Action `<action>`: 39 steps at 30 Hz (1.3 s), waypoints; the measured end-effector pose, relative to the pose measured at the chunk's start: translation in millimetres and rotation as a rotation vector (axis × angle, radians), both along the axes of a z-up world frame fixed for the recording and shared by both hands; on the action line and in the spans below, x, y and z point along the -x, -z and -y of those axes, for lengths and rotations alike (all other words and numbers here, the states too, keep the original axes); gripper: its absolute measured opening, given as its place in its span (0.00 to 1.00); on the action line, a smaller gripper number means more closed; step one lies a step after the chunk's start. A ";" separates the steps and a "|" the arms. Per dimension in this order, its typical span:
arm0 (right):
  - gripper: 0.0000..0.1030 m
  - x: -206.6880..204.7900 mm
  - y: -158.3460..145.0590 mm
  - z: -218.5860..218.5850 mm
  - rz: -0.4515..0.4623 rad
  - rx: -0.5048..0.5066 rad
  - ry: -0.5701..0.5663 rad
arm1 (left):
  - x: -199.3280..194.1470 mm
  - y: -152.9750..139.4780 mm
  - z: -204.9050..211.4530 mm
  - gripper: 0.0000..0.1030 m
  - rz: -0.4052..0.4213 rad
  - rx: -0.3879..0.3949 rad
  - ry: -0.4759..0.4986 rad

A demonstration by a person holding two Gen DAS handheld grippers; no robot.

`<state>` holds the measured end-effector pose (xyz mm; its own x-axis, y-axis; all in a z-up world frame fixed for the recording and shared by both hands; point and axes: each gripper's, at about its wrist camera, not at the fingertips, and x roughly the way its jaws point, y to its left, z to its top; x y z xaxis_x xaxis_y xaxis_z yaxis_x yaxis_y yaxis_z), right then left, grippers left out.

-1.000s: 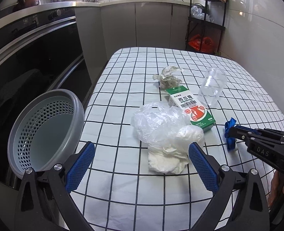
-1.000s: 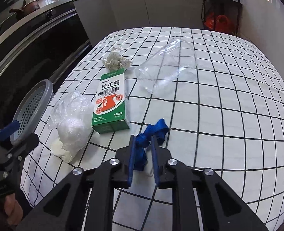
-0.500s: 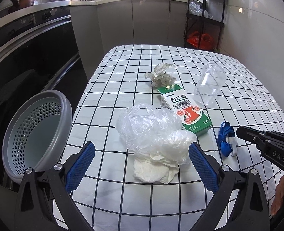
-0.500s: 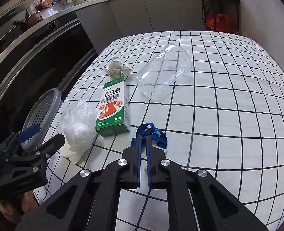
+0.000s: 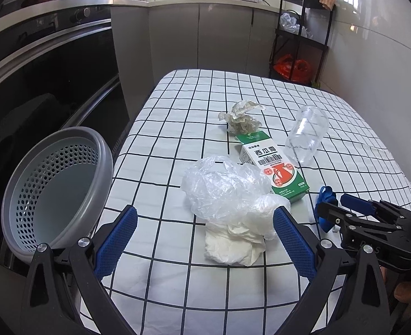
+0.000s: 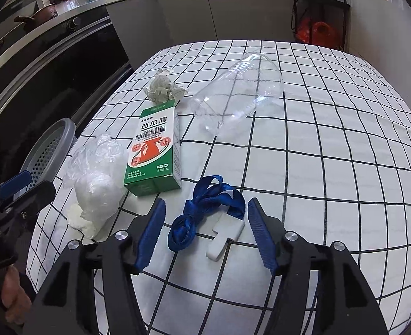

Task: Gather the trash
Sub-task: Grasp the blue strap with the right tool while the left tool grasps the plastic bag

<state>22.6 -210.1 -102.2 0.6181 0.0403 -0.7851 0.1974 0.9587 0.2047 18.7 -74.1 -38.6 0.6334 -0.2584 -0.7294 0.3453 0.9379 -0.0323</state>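
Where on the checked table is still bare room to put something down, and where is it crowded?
Bare cloth lies to the right of the clear bottle and blue lanyard, out to the table's right edge, and beyond the crumpled paper at the far end. It is crowded on the near left: plastic bag, green box and lanyard lie close together, beside the grey basket.

Green box reads 西瓜霜 (barcode below).

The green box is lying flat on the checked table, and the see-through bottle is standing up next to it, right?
Not quite. The green box does lie flat on the checked table, but the see-through bottle is not standing up. It is lying on its side next to the box. The right wrist view shows this best.
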 end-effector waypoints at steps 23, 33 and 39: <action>0.17 -0.7 5.5 -7.5 -0.016 0.078 0.009 | 3.2 2.3 1.7 0.93 -0.001 -0.002 0.010; 0.16 8.4 -16.2 1.0 0.053 0.011 0.014 | 6.1 7.7 12.0 0.93 -0.023 0.005 0.045; 0.16 10.8 -21.5 4.2 0.063 -0.017 0.009 | 6.0 10.4 30.8 0.93 -0.020 -0.015 0.085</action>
